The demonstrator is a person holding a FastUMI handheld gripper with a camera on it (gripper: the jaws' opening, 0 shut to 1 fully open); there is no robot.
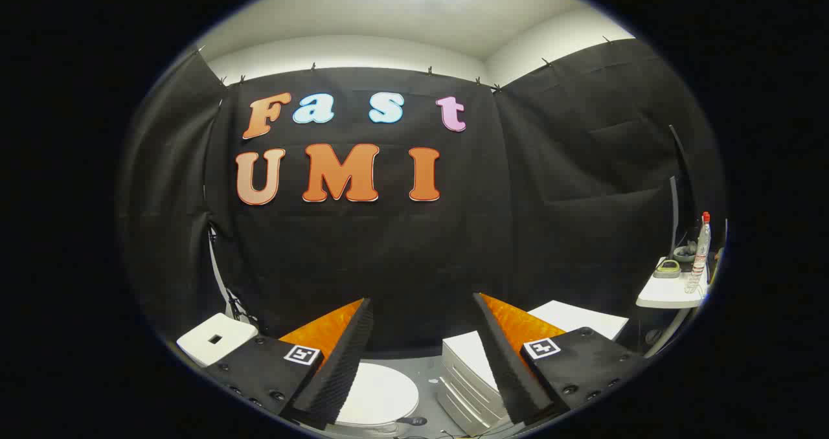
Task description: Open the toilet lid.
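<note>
- Our gripper (422,309) hangs released, fingers spread wide, grasping nothing.
- We see the toilet lid (379,397) closed, low between the fingers.
- A white tank (467,371) sits just beside it.
- A bottle (701,251) stands on the table (664,293), well apart.

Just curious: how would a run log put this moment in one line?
gripper: open, holding nothing | lid: closed, below fingers | step: approach

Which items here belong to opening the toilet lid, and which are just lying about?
Belongs to the job:
- toilet lid, closed, below and between the fingers
- tongs, open, holding nothing

Lying about:
- white drawer unit
- white box
- side table
- water bottle
</note>
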